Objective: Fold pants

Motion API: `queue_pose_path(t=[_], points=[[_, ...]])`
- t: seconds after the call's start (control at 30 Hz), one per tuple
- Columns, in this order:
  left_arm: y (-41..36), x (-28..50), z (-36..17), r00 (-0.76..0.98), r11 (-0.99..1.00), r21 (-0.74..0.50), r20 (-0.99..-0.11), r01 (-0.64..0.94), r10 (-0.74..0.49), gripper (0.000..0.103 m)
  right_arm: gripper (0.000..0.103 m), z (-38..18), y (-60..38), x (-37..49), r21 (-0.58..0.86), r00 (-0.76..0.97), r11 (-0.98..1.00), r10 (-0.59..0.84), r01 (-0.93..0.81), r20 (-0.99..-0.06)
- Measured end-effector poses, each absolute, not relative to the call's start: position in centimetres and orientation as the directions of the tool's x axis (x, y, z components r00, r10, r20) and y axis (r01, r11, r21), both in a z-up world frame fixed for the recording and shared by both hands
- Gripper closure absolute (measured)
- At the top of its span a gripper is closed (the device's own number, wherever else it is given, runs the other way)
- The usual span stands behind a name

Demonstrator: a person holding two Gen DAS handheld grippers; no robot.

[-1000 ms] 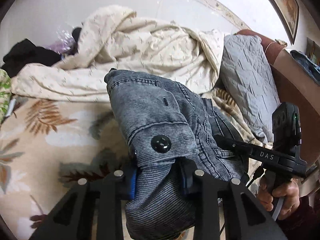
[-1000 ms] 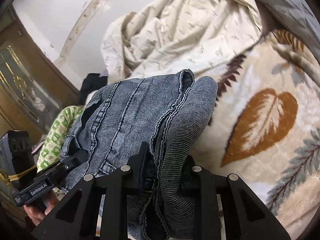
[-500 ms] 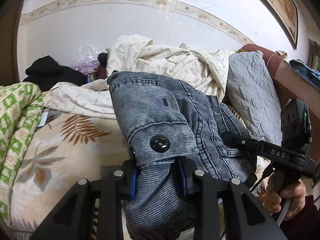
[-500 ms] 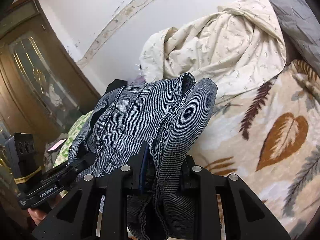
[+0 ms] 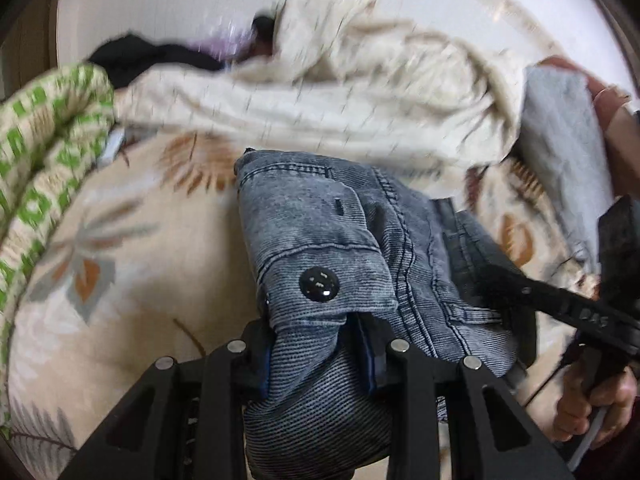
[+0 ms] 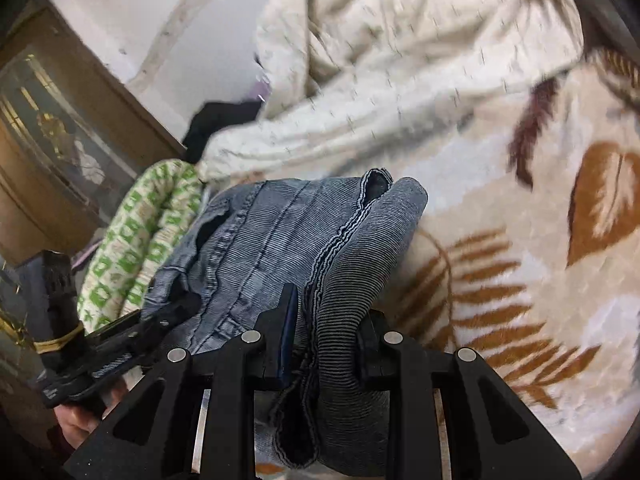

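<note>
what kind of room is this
Most likely a bedroom in a home: a bed covered by a leaf-print blanket, a rumpled cream quilt piled against the wall, and a grey pillow at the brown headboard.

We are looking from two fisheye cameras, each sitting just behind its own gripper's fingers and tilting down over the bed [image 5: 132, 320]. The left view is facing the wall, pressed close against the pants [image 5: 320, 240], and is catching the right gripper [image 5: 516, 300] at its right edge. The right view is facing the same way, just as near, and is catching the left gripper [image 6: 132, 336] at its lower left. Both are sharing the pants [image 6: 280, 240], quilt [image 5: 360, 92] and green roll [image 6: 152, 232].
</note>
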State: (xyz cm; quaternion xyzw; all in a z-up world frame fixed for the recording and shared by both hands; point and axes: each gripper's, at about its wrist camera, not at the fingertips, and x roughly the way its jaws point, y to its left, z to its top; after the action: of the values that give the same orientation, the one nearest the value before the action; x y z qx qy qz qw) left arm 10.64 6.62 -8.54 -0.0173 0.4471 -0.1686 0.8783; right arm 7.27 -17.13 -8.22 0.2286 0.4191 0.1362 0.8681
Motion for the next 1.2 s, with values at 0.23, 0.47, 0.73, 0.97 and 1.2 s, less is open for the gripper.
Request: queue_pose_path(t=[0.23,0.47,0.73,0.97,1.2], points=[[5.0,10.1,-9.4,0.600,0.958,-0.039,-0.772,0.283,-0.208,0.051,0.078,-11.4,-17.2,8.0,0.430,0.562,0.903,0.359,-0.007,-0.745],[5.0,10.0,-8.8,0.634,0.967,0.029,-0.760,0.253,-0.143,0.036,0.073,-12.0,-17.2,8.2,0.419,0.549,0.908,0.348,0.004,-0.760],[4.4,7.5,-5.6,0.740,0.958,0.161,-0.668,0.236,-0.070,0.020,0.053,-8.8,-15.6,6.7,0.278,0.554,0.960,0.252,-0.039,-0.793],[5.4,4.3,-1.8,0.815,0.975,0.157,-0.579,0.156,-0.037,0.003,0.046,-3.1,-14.2,2.0,0.121,0.705,0.987,0.158,-0.103,-0.691],[5.9,-0.4,0.4,0.846,0.985,0.147,-0.533,0.093,0.000,0.000,0.024,1.7,-13.9,-6.6,0.104,0.878,0.989,0.143,-0.107,-0.458]])
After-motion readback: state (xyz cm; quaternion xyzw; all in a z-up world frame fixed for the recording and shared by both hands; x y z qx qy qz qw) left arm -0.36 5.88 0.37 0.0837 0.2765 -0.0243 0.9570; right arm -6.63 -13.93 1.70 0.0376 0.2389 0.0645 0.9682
